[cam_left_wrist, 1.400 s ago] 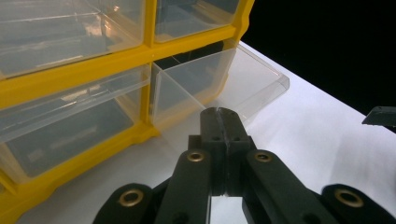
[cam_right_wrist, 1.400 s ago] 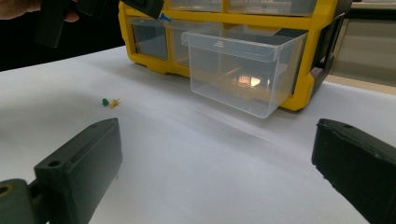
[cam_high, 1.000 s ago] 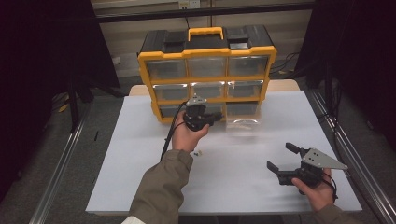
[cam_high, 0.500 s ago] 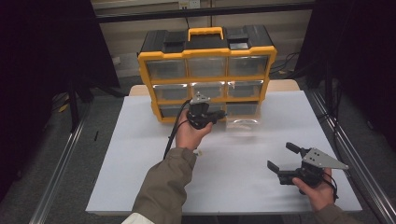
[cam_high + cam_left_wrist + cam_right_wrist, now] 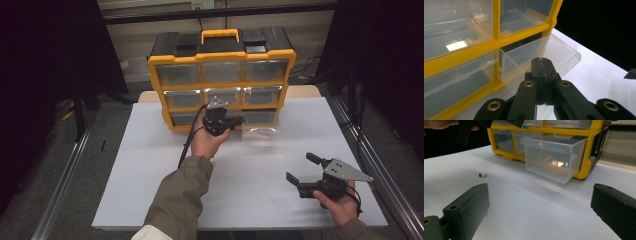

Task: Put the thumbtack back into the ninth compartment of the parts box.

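A yellow organiser cabinet with clear drawers stands at the back of the white table. Its bottom right drawer is pulled out and looks empty. My left gripper is held in front of the bottom row, just left of that drawer. Its jaws are shut, with nothing visibly between them. My right gripper rests open near the table's front right, facing the drawer. A green and a yellow pushpin lie on the table.
The cabinet has a yellow carry handle on its black top. Metal rails run along both sides of the table. White tabletop stretches between the right gripper and the drawer.
The left gripper has crept slightly toward the cabinet. The right gripper has kept still.
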A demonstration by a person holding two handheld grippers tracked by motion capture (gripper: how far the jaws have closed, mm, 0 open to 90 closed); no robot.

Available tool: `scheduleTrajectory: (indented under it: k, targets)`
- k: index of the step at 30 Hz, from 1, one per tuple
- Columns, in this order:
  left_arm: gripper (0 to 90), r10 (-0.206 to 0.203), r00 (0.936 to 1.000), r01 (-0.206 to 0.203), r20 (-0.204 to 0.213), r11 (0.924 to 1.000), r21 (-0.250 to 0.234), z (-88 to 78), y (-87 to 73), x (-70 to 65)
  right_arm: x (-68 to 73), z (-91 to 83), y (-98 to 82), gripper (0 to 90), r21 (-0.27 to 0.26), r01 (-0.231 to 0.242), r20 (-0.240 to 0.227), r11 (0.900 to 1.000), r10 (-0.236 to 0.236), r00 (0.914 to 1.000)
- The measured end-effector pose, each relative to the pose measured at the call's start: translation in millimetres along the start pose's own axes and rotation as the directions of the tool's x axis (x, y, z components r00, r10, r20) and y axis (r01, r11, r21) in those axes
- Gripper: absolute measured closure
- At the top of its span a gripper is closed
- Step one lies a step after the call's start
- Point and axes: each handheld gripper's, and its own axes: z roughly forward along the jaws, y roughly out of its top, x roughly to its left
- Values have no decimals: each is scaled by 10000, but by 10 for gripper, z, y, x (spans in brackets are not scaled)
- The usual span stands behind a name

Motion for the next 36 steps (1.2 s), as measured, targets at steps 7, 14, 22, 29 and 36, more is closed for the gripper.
scheduleTrajectory:
  k: [7, 14, 22, 29, 36]
  targets:
    - [900, -14, 10000, 14, 12, 10000, 4, 69, 8, -12, -1, 2, -5, 16, -19, -9, -28, 10000, 9, 10000]
    - [900, 21, 10000, -21, -36, 10000, 55, 132, 1, -11, -6, 0, -6, 17, -48, -20, -53, 10000, 20, 10000]
    - [900, -62, 10000, 62, -66, 10000, 78, 176, 0, -16, -10, -2, -8, 16, -9, -20, -82, 10000, 19, 10000]
    - [889, -108, 9999, 108, 7, 9999, 122, 221, -17, -16, -10, -3, -9, 16, -6, -6, -71, 10000, 6, 10000]
    - [790, -150, 9998, 149, 90, 9999, 85, 167, -16, -2, -7, -2, -11, 16, 9, -1, -86, 10000, 1, 10000]
